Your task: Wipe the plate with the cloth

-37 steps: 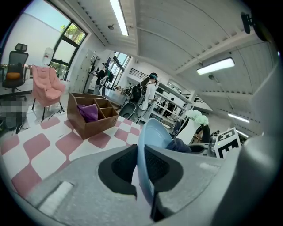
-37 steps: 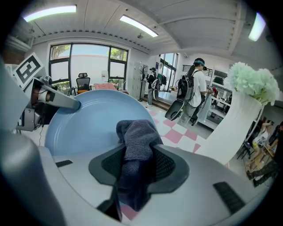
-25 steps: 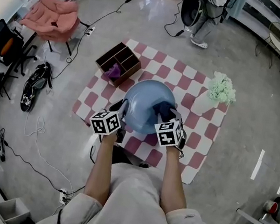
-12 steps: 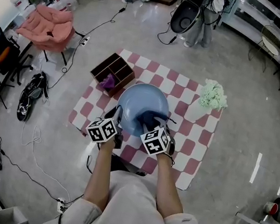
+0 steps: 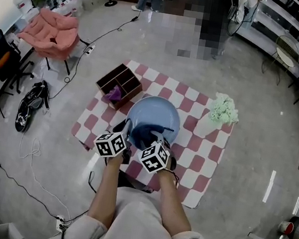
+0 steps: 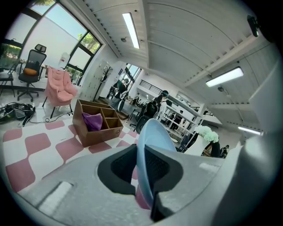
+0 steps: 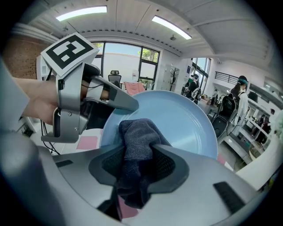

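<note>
Two grippers: both are clamped on something; neither is empty.
Right gripper point(image 7: 139, 167): its jaws are closed on a bunched dark cloth point(image 7: 136, 137), whose free end bulges past the tips and lies against the face of the plate point(image 7: 188, 123).
Left gripper point(image 6: 142, 167): its jaws pinch the near-left rim of the pale blue plate point(image 6: 152, 134) and hold it at a slant, face turned toward the other gripper.
Plate in the head view: the plate point(image 5: 160, 115) sits over the checked mat point(image 5: 203, 155), just ahead of both marker cubes. Whether its far edge rests on the mat I cannot tell.
Just changed: over the last second the cloth point(image 5: 144, 133) has travelled from the right part of the plate's face to the near-left part. It now lies close beside the left gripper point(image 5: 128, 132). The right gripper point(image 5: 149, 140) has drawn in, so the two cubes are nearly side by side. The left grip on the rim is unchanged.
Meaning for the task: wiping looks well under way, with one stroke carried across the face. The far half probably still needs a pass.
Risk: the cloth nearing the left jaws could nudge the held rim.
Around: a wooden box point(image 5: 120, 83) with something purple in it lies at the mat's far-left corner. White flowers point(image 5: 222, 109) stand at the mat's right.
</note>
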The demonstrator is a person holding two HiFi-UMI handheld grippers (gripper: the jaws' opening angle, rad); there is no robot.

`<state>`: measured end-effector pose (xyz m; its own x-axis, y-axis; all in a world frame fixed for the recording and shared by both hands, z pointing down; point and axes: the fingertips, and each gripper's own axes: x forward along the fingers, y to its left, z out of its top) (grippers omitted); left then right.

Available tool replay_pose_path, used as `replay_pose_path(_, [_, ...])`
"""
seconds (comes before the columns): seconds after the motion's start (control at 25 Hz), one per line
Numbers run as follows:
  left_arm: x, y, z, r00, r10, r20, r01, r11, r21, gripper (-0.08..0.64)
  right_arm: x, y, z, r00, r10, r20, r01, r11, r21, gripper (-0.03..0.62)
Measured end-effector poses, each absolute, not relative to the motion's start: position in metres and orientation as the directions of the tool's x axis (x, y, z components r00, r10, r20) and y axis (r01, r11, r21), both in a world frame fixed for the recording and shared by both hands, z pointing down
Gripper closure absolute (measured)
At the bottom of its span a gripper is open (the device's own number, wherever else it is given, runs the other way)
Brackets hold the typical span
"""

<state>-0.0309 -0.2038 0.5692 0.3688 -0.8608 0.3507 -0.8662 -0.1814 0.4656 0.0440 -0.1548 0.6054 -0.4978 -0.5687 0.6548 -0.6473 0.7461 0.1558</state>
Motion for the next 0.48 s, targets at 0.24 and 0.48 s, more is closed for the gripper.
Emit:
replay_pose_path(0.24, [-0.023,-0.201,0.568,0.385,-0.853,0.351,-0.864,-0.2,0.462,0.532,0.035,-0.155,0.595,-0.523,-0.584,0.62,-0.65,0.745,0.154,0.442])
replay_pose_path(0.48, [-0.016,-0.198,0.564,0.408,-0.841,0.356,-0.868,-0.236,0.437,0.532,0.032,-0.157,0.588,-0.531,-0.608,0.591,-0.668,0.729,0.151,0.442])
